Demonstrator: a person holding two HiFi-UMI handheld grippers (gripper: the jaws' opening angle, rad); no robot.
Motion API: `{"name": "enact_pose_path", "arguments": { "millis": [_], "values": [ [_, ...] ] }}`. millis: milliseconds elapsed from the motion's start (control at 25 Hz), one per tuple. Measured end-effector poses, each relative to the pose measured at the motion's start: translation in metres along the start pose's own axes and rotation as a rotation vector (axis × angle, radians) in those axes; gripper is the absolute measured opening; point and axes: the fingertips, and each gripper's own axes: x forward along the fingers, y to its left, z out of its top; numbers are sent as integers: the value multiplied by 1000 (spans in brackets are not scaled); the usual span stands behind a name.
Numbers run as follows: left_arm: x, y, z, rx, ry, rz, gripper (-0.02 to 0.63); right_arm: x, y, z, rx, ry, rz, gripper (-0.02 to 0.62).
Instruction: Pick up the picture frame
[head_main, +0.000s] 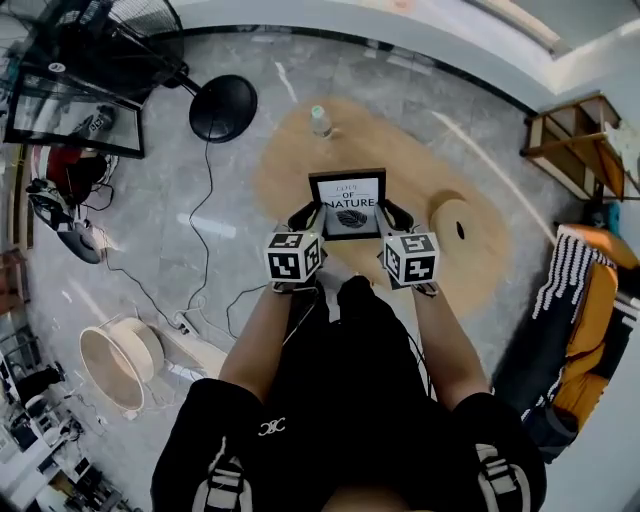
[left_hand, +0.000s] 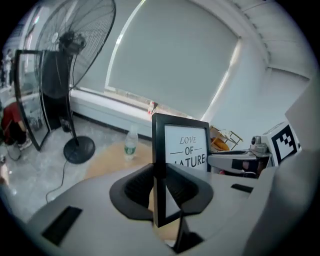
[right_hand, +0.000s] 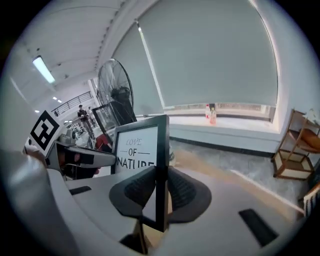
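The picture frame (head_main: 348, 203) is black with a white print reading "LOVE OF NATURE". It hangs in the air above the round wooden table (head_main: 300, 160), held between both grippers. My left gripper (head_main: 304, 218) is shut on the frame's left edge (left_hand: 159, 172). My right gripper (head_main: 393, 217) is shut on the frame's right edge (right_hand: 161, 172). In each gripper view the black pads (left_hand: 137, 189) (right_hand: 186, 192) press on both faces of the frame. The frame stands upright with its print facing me.
A water bottle (head_main: 320, 121) stands on the wooden table's far side, also seen as the bottle (left_hand: 130, 143). A standing fan's base (head_main: 222, 107) and cable lie to the left. A wooden stool (head_main: 457, 222) sits right of the table, a shelf (head_main: 575, 140) at far right.
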Motion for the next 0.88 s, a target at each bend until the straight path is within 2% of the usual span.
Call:
{"name": "enact_pose_path", "arguments": {
  "millis": [200, 360, 480, 720, 880],
  "values": [
    [-84, 10, 139, 172, -242, 13, 87, -33, 61, 140, -90, -239, -25, 86],
    [-156, -8, 203, 265, -384, 42, 87, -86, 101, 212, -151, -385, -62, 84],
    [-199, -14, 249, 287, -493, 32, 87, -115, 127, 262, -204, -493, -85, 84],
    [-273, -44, 303, 401, -672, 21, 87, -175, 161, 319, -255, -642, -91, 84],
    [-295, -73, 318, 422, -740, -10, 89, -213, 160, 335, -260, -714, -117, 84]
  ]
}}
